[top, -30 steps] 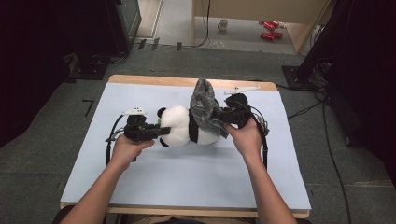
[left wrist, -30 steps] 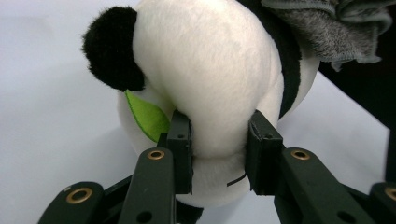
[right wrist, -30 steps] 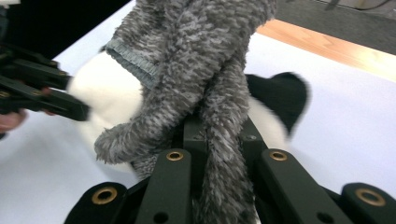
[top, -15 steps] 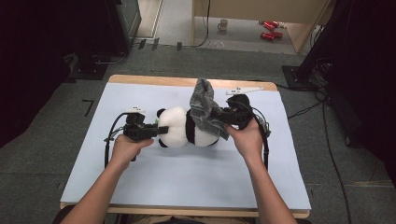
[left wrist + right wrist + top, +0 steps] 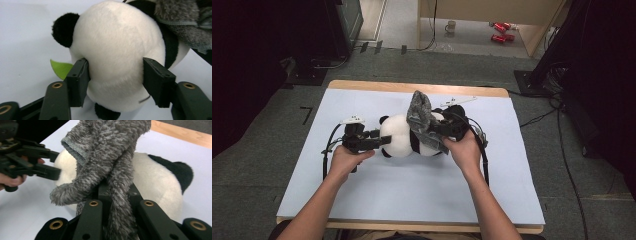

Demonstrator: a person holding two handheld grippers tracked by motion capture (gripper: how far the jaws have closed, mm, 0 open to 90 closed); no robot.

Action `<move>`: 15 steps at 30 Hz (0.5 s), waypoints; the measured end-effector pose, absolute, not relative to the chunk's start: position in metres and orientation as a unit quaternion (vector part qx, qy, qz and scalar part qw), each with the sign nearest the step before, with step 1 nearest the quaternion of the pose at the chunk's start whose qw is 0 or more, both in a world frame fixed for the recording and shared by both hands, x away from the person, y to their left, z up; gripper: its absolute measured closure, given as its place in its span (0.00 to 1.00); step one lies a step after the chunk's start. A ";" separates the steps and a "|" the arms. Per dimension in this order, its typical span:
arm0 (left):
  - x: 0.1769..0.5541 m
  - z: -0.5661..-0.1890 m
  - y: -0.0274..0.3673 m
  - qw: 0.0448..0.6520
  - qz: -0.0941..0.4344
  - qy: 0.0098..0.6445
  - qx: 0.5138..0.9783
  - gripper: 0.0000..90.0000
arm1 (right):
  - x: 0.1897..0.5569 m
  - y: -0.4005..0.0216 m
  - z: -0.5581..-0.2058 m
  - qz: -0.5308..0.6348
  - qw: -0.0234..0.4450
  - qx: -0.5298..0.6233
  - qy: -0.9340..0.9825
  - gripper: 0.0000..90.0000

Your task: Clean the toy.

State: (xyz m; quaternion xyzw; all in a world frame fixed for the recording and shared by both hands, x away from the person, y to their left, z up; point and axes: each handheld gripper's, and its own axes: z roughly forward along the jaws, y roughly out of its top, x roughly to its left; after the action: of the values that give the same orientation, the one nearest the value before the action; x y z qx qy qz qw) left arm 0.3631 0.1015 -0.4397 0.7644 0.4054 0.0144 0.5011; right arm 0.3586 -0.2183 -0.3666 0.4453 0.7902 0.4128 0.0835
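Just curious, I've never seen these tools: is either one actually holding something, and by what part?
The right gripper pinches the grey fuzzy cloth by a bunched fold. The left gripper, jaws just opening, straddles the toy panda's head.

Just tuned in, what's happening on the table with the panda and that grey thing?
A person works a panda plush lying on the pale blue mat. The right tongs are shut on a fuzzy grey garment draped over the panda's body. The left tongs have just been opening: the jaws stand on either side of the panda's head, the left pad at the fur, the right one a little clear of it.
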 end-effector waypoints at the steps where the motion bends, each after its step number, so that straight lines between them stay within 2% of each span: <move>1: 0.362 -0.439 0.102 0.500 0.016 0.398 0.769 0.41 | 0.359 -0.219 -0.367 0.413 0.085 0.447 0.789 0.89; 8: 0.353 -0.446 0.098 0.486 0.036 0.361 0.795 0.33 | 0.368 -0.222 -0.368 0.416 0.090 0.462 0.778 0.89; 15: 0.358 -0.464 0.091 0.488 0.050 0.392 0.778 0.41 | 0.371 -0.208 -0.361 0.422 0.079 0.451 0.783 0.89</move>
State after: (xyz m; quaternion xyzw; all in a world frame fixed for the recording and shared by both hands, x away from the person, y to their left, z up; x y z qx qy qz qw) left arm 0.3581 0.0909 -0.4642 0.7778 0.3923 0.0504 0.4885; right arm 0.3708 -0.2080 -0.3609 0.4509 0.7827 0.4217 0.0791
